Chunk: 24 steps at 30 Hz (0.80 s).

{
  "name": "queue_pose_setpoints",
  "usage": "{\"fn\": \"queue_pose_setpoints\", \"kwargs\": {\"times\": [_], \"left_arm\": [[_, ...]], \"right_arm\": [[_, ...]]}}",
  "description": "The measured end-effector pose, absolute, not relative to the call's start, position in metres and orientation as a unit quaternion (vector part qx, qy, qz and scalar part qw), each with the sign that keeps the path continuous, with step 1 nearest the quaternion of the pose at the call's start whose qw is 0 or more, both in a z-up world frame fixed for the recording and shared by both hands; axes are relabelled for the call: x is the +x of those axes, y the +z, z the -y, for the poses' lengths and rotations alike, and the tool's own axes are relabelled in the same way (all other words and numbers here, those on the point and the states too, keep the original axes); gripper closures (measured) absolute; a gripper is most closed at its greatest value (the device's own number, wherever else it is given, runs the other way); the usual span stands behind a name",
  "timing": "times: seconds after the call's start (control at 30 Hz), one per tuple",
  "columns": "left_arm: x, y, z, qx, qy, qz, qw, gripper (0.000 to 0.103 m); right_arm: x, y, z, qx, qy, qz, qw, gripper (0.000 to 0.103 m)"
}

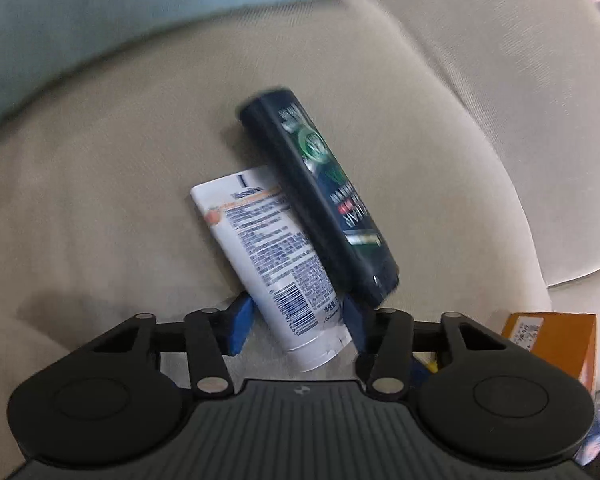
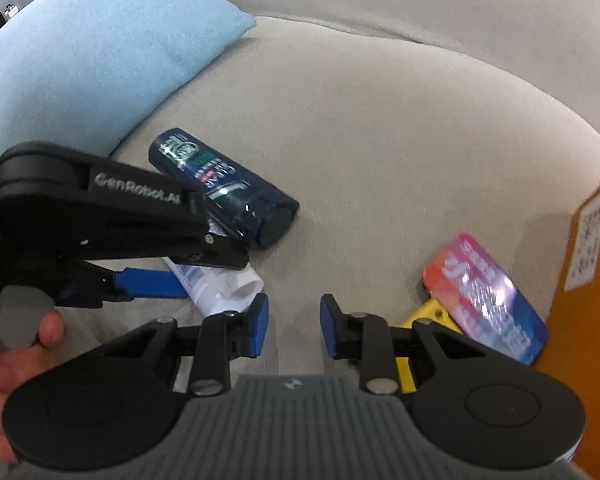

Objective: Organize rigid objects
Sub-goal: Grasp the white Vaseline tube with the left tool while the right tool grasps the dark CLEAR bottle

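Lying at the far left, a pale blue fabric cushion (image 2: 100, 52) is resting on the beige upholstered sofa seat (image 2: 380, 140). Next, the left gripper (image 1: 296, 320) is pointing down with its blue pads parted around the cap end of a white plastic tube with printed text (image 1: 268, 248); whether the pads are pressing it cannot be told. A dark blue cylindrical bottle (image 1: 320, 200) is lying across the tube's right edge. Further right, the right gripper (image 2: 294, 326) is hovering partly open with nothing between its fingers. Beyond it, a glossy pink-and-blue packet (image 2: 488, 300) is lying over a yellow flat piece (image 2: 424, 314), beside an orange cardboard box (image 2: 588, 280).
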<state>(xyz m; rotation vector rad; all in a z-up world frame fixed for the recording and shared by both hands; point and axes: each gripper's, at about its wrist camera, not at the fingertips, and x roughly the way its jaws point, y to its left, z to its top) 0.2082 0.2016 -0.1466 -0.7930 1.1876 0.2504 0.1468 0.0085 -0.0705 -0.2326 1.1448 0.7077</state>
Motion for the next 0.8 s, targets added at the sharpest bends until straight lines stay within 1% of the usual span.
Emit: {"fn": "queue_pose_setpoints", "kwargs": {"times": [0.1, 0.13, 0.17, 0.23, 0.33, 0.47, 0.5, 0.53, 0.57, 0.7, 0.8], "left_arm": [[0.207, -0.143, -0.209, -0.355, 0.115, -0.530, 0.761, 0.058], [0.206, -0.143, -0.213, -0.359, 0.116, -0.527, 0.761, 0.061], [0.204, -0.144, -0.216, -0.366, 0.118, -0.522, 0.761, 0.068], [0.202, -0.142, -0.221, -0.366, 0.117, -0.513, 0.768, 0.072], [0.201, -0.139, -0.228, -0.359, 0.125, -0.505, 0.775, 0.073], [0.202, -0.147, -0.241, -0.395, 0.115, -0.499, 0.763, 0.072], [0.202, -0.150, -0.245, -0.404, 0.111, -0.494, 0.762, 0.072], [0.203, -0.152, -0.248, -0.410, 0.111, -0.490, 0.761, 0.071], [0.202, -0.153, -0.255, -0.414, 0.112, -0.487, 0.761, 0.069], [0.204, -0.158, -0.265, -0.434, 0.113, -0.465, 0.763, 0.069], [0.208, -0.156, -0.260, -0.392, 0.117, -0.461, 0.788, 0.069]], "right_arm": [[0.153, -0.065, -0.017, -0.116, 0.339, -0.513, 0.780, 0.073], [0.155, -0.061, -0.020, -0.119, 0.344, -0.508, 0.781, 0.073], [0.157, -0.058, -0.023, -0.122, 0.350, -0.503, 0.781, 0.073], [0.161, -0.053, -0.032, -0.131, 0.365, -0.492, 0.780, 0.073], [0.167, -0.050, -0.050, -0.153, 0.386, -0.474, 0.776, 0.072], [0.181, -0.056, -0.068, -0.161, 0.398, -0.484, 0.763, 0.070], [0.185, -0.058, -0.069, -0.152, 0.404, -0.493, 0.755, 0.063], [0.189, -0.061, -0.071, -0.146, 0.404, -0.500, 0.752, 0.059], [0.191, -0.062, -0.074, -0.146, 0.404, -0.504, 0.749, 0.059], [0.193, -0.067, -0.083, -0.150, 0.408, -0.511, 0.742, 0.058], [0.196, -0.071, -0.090, -0.155, 0.410, -0.509, 0.740, 0.059]]}}
